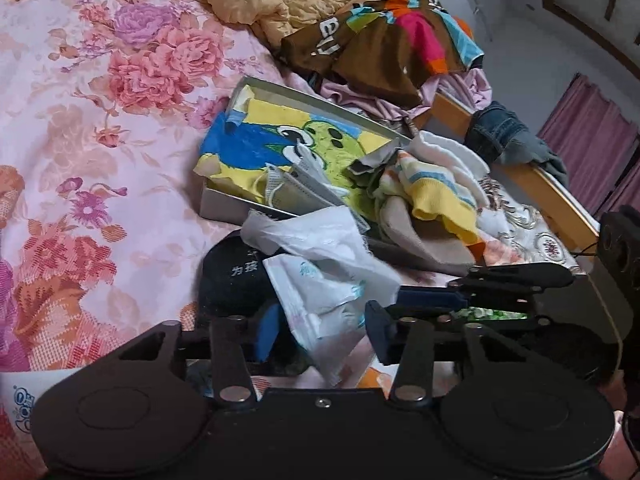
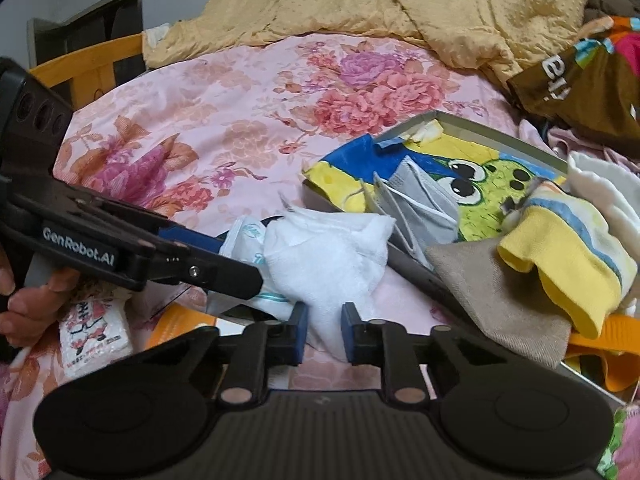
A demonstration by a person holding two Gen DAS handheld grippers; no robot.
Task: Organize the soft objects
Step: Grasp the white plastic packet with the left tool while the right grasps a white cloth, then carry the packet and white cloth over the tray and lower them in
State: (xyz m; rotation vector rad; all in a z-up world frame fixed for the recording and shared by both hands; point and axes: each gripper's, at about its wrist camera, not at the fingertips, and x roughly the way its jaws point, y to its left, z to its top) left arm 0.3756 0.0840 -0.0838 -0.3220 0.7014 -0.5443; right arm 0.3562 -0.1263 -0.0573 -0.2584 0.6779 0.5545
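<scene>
A white cloth [image 2: 324, 256] lies on the floral bedspread [image 2: 224, 128]; its lower tip sits between the fingers of my right gripper [image 2: 324, 332], whose jaws stand a little apart around it. My left gripper [image 1: 320, 332] is open around a white tissue packet [image 1: 320, 292], with the cloth [image 1: 316, 232] just beyond. In the right wrist view the left gripper [image 2: 240, 268] reaches in from the left, touching the packet [image 2: 248, 236]. A grey box [image 1: 224, 204] holds a frog-print cloth [image 1: 288, 140] and grey face masks [image 1: 296, 188]. Yellow-cuffed socks [image 2: 560, 256] and a beige sock [image 2: 496, 292] lie beside it.
A black cap [image 1: 232, 276] lies under the packet. A yellow quilt [image 2: 400, 0], a brown patterned garment [image 1: 380, 40] and jeans [image 1: 504, 132] crowd the far side by the wooden bed rail [image 1: 552, 192]. A small printed packet [image 2: 96, 328] lies at left.
</scene>
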